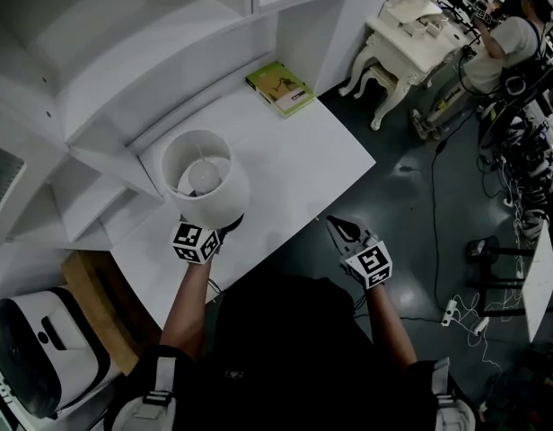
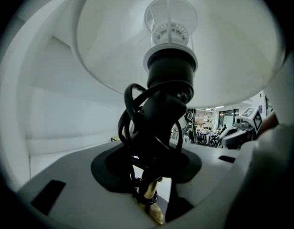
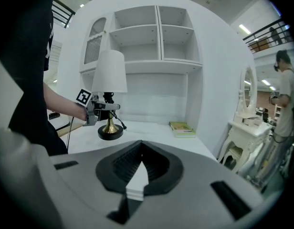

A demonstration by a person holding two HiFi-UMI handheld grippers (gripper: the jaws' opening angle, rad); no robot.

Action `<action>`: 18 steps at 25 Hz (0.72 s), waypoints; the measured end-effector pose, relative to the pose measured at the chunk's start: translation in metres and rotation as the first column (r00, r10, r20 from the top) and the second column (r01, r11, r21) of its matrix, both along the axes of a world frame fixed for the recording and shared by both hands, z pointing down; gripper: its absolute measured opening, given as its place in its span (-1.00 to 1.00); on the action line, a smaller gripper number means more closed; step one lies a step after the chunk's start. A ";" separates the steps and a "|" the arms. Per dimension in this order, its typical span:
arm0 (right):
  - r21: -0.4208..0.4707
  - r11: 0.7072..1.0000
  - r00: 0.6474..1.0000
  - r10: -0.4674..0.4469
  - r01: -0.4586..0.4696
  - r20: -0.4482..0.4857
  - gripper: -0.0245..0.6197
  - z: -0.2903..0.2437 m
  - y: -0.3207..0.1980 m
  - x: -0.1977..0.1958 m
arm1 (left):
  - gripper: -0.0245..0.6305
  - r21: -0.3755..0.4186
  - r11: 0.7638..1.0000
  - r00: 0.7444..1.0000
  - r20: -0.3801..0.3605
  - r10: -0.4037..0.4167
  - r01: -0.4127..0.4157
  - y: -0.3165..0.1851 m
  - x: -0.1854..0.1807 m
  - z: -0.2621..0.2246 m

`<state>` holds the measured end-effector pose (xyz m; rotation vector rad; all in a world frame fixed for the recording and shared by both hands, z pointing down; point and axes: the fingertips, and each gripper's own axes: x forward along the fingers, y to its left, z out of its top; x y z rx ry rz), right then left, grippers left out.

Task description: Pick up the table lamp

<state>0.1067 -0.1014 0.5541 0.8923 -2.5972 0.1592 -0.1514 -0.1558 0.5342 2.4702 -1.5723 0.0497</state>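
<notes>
- The left gripper (image 1: 212, 232) is partly closed and pinches the thin gold stem (image 2: 149, 194) of the table lamp (image 1: 205, 182), just under the big white shade (image 3: 111, 70). The black cord (image 2: 130, 123) is bunched up round the stem there too.
- The lamp is at the near left part of the white bench (image 1: 303, 151). Its round base (image 3: 110, 133) is very low. I can't tell if it touches the bench or is just off it.
- I think the best way is to go straight up, slowly. The shade is big and high up, so the stem should be upright and the squeeze firm.
- Watch the cord. If it gets under the pads, the stem might slide or spin.
- Don't bump the shade on the shelf (image 1: 97, 151) just beside it.
- The green book (image 1: 281, 88) lies far back on the bench, well out of the way.
- The right gripper (image 1: 337, 229) is closed up with nothing in it, out past the bench edge. It could wait there, ready to steady the base.
</notes>
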 end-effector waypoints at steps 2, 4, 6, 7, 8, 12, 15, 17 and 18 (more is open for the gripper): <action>0.003 1.000 1.000 0.003 -0.003 0.013 -0.90 -0.004 -0.002 0.002 | -0.42 -0.005 1.000 1.000 0.001 -0.005 0.005 0.006 0.001 -0.005; 0.004 1.000 1.000 0.006 -0.006 0.024 -0.90 -0.005 -0.005 0.005 | -0.42 -0.008 1.000 1.000 0.005 -0.008 0.008 0.011 0.003 -0.008; 0.005 1.000 0.999 0.009 -0.009 0.034 -0.90 -0.007 -0.006 0.008 | -0.42 -0.011 1.000 1.000 0.010 -0.013 0.014 0.016 0.004 -0.011; 0.006 1.000 0.999 0.009 -0.009 0.037 -0.90 -0.007 -0.007 0.010 | -0.42 -0.011 1.000 1.000 0.012 -0.017 0.017 0.018 0.005 -0.013; 0.009 1.000 0.999 0.009 -0.010 0.039 -0.90 -0.007 -0.008 0.011 | -0.42 -0.010 1.000 1.000 0.015 -0.021 0.021 0.020 0.004 -0.014; 0.016 1.000 0.999 0.008 -0.009 0.042 -0.90 -0.006 -0.015 0.011 | -0.42 -0.003 0.999 0.999 0.014 -0.033 0.033 0.022 -0.001 -0.018; 0.024 1.000 0.999 0.011 -0.012 0.036 -0.90 -0.004 -0.021 0.012 | -0.42 0.001 0.999 0.999 0.009 -0.041 0.041 0.022 -0.005 -0.023; 0.031 0.999 0.999 0.016 -0.017 0.033 -0.90 -0.003 -0.024 0.013 | -0.42 0.005 0.999 0.999 0.010 -0.044 0.044 0.022 -0.007 -0.025; 0.033 0.999 0.999 0.017 -0.018 0.032 -0.90 -0.003 -0.025 0.013 | -0.42 0.007 0.999 0.999 0.010 -0.046 0.046 0.022 -0.007 -0.026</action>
